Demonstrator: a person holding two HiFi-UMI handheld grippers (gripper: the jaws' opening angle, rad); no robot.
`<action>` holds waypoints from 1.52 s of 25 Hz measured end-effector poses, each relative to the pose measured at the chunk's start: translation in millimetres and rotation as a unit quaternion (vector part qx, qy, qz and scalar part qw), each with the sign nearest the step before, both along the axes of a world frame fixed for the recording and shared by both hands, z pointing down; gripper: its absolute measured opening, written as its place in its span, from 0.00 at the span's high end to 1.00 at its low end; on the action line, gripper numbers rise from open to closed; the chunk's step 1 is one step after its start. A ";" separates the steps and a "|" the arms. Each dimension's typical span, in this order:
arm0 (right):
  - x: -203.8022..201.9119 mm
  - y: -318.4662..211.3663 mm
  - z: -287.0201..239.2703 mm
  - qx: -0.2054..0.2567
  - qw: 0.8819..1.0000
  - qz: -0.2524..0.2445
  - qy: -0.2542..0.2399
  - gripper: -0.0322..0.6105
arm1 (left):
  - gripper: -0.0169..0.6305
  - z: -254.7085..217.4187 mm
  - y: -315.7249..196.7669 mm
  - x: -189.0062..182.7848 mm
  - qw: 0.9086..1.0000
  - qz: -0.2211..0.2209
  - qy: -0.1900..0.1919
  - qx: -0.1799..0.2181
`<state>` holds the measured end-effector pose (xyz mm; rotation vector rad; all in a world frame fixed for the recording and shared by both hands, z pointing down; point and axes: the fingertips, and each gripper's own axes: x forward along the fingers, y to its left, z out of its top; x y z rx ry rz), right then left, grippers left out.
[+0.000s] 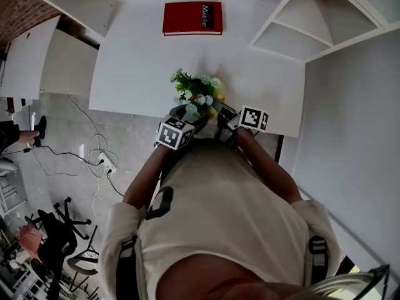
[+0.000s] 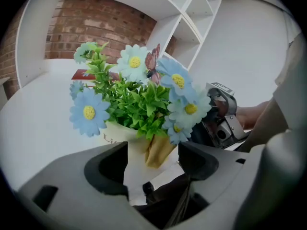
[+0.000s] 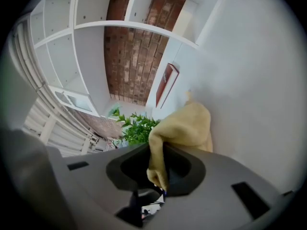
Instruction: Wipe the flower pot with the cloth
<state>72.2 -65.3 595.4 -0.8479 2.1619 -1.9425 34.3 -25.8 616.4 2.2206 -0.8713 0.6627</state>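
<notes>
Flower pot (image 2: 116,132) at frame centre, near the front edge of the bench (image 1: 144,55), its base pinched by the left claw (image 2: 152,157). The right claw (image 3: 160,176) nips a soft, limp yellow cloth (image 3: 184,123). The pot looks light, stiff and top-heavy, so it is best gripped low, clear of the fragile flowers (image 2: 134,63).

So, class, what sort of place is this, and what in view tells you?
Probably an office or studio room: a white table, white shelving against a brick wall, plus a swivel chair and power strip on the floor.
</notes>
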 end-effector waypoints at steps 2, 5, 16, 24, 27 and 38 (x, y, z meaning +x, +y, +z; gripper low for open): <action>-2.0 -1.7 0.3 0.004 1.000 0.000 0.005 0.82 | 0.46 1.4 -2.4 -6.8 1.000 0.007 -0.004 0.003; -1.3 1.3 14.5 -0.006 1.000 0.004 0.026 0.82 | 0.46 4.5 -2.7 -6.1 1.000 0.021 0.003 -0.001; 1.0 18.6 57.9 -0.049 0.996 0.009 0.071 0.82 | 0.47 14.1 17.3 -0.8 0.995 0.095 -0.009 -0.012; 2.9 4.7 4.5 -0.023 0.998 0.066 0.003 0.82 | 0.47 4.0 -7.0 -18.7 0.996 0.084 0.006 -0.010; -1.4 -1.9 -1.8 -0.021 0.996 0.083 -0.021 0.82 | 0.47 3.9 -6.0 -13.1 0.997 0.079 0.015 -0.014; -1.8 23.4 54.5 -0.057 0.996 0.047 0.049 0.82 | 0.47 8.2 -6.5 -1.5 0.997 0.079 0.021 -0.009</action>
